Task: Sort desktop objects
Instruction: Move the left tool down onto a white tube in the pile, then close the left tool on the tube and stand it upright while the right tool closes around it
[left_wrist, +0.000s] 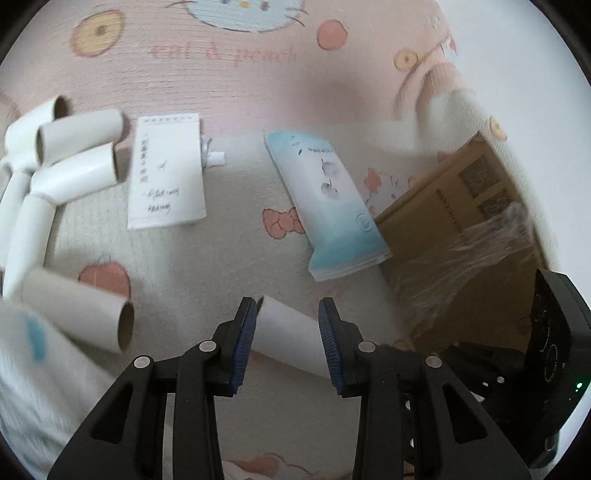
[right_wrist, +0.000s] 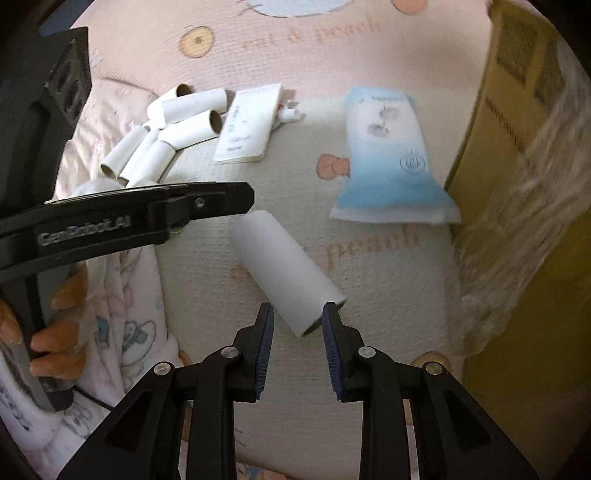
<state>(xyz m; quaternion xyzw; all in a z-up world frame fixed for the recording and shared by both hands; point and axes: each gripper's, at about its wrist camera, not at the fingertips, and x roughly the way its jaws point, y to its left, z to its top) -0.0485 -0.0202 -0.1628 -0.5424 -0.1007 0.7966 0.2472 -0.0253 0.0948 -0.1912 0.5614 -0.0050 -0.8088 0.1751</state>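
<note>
A white paper tube (left_wrist: 290, 338) lies on the patterned mat between the open fingers of my left gripper (left_wrist: 288, 343). In the right wrist view the same tube (right_wrist: 286, 271) lies just ahead of my open right gripper (right_wrist: 297, 343), its near end close to the fingertips. A pile of several white tubes (left_wrist: 62, 162) lies far left, also seen in the right wrist view (right_wrist: 173, 125). A white notepad (left_wrist: 166, 171) and a blue and white pouch (left_wrist: 332, 203) lie beyond. One more tube (left_wrist: 81, 319) lies at the left.
A cardboard box (left_wrist: 461, 236) with plastic wrap stands at the right, also in the right wrist view (right_wrist: 524, 184). The left gripper's body (right_wrist: 110, 221) crosses the right view at left. A small white object (left_wrist: 214, 155) pokes out from under the notepad.
</note>
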